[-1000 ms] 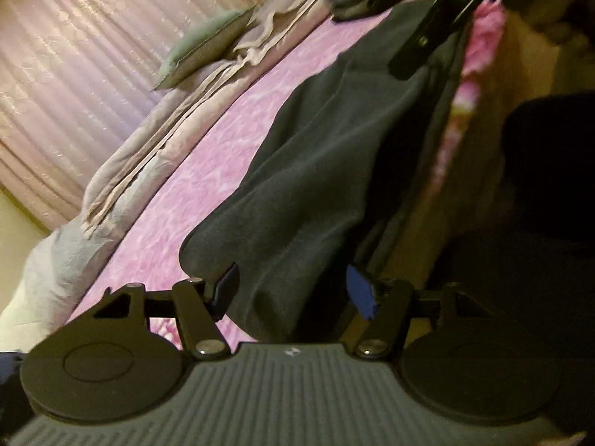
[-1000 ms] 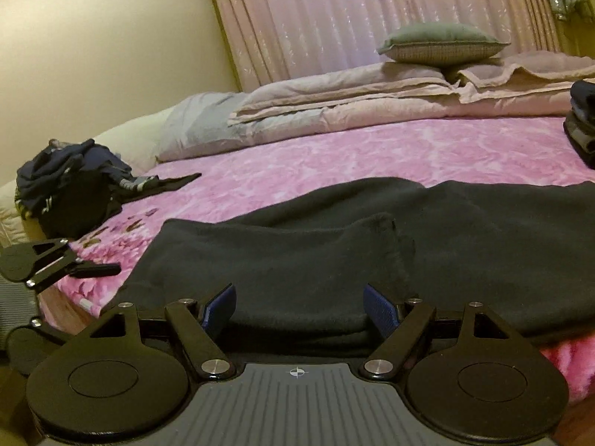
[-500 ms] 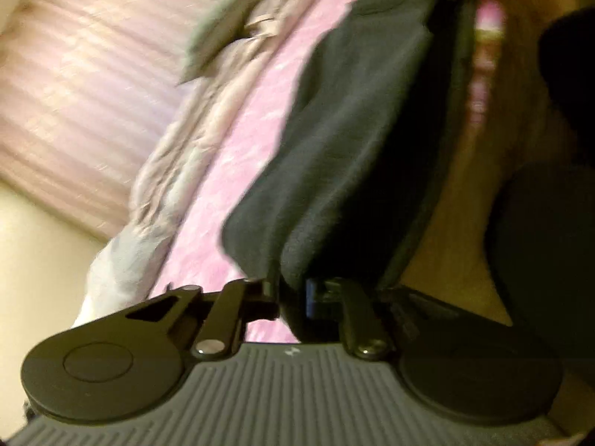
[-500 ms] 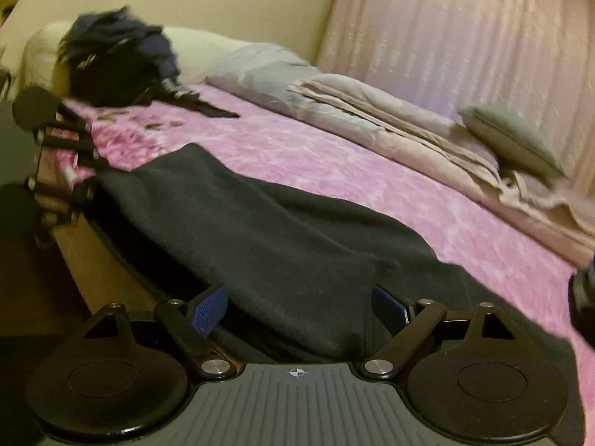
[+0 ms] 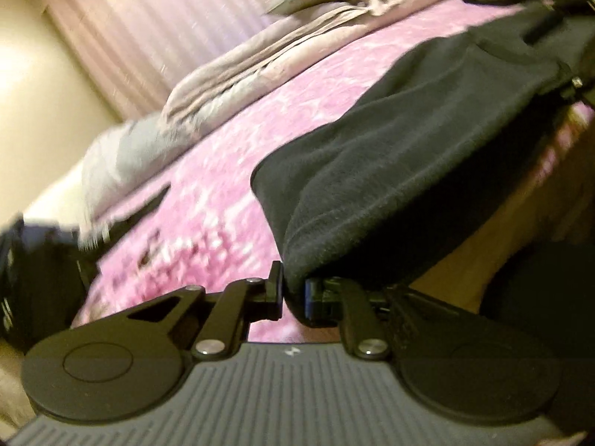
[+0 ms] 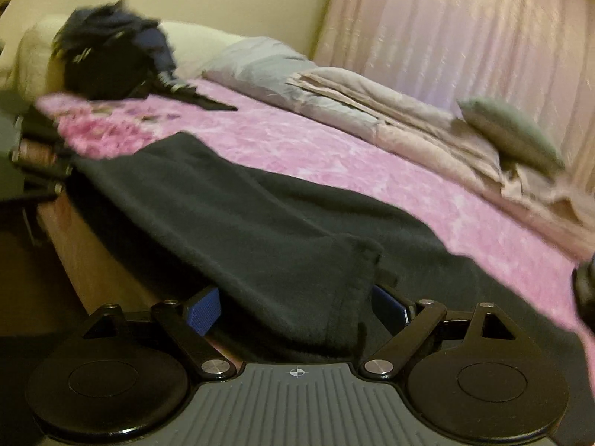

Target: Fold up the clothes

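Now that the left tool (image 5: 293, 295) has pinched shut on the near corner of the dark garment (image 5: 409, 148), which a second ago sat between wide jaws, one end is secured for folding. The right tool (image 6: 293, 306) stands wide around the garment's other hem, not gripping. The garment lies along the bed's (image 6: 316, 152) near edge; a clothes pile (image 6: 111, 59) sits well beyond it, clear.

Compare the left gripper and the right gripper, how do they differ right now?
The left gripper is shut on the dark garment's edge; the right gripper stands open, with cloth between its jaws but not pinched. The left grips a corner at the garment's end; the right sits at a folded hem further along. Both are at the garment's near edge, at the bedside.
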`<state>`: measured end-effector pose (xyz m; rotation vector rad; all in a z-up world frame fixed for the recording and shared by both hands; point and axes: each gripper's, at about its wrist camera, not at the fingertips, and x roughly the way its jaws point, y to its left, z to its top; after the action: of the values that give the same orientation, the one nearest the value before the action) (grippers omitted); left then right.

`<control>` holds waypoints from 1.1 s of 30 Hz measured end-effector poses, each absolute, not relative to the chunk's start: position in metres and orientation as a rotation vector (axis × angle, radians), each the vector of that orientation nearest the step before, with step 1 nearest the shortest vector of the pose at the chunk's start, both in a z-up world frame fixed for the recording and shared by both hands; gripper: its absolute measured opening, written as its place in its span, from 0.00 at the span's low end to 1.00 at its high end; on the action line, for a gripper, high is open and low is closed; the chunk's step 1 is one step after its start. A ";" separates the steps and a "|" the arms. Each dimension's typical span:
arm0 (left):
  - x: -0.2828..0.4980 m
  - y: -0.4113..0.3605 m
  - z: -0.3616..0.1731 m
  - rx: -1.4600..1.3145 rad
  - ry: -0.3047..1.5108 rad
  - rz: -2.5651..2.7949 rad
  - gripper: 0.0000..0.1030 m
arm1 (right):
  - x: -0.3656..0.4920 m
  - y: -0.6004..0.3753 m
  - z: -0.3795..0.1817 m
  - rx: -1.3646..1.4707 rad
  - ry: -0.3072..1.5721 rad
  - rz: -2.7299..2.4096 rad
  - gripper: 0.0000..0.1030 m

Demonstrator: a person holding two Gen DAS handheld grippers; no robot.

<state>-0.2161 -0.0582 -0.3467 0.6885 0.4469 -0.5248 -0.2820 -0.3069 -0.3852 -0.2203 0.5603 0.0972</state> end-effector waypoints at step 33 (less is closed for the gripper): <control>-0.237 -0.028 -0.331 0.562 0.451 -0.579 0.30 | -0.238 -0.387 -0.379 0.435 0.571 0.022 0.33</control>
<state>-0.2370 -0.0279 -0.3308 0.5617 0.4507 -0.5790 -0.2381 -0.3867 -0.3790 0.4355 0.5710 0.0221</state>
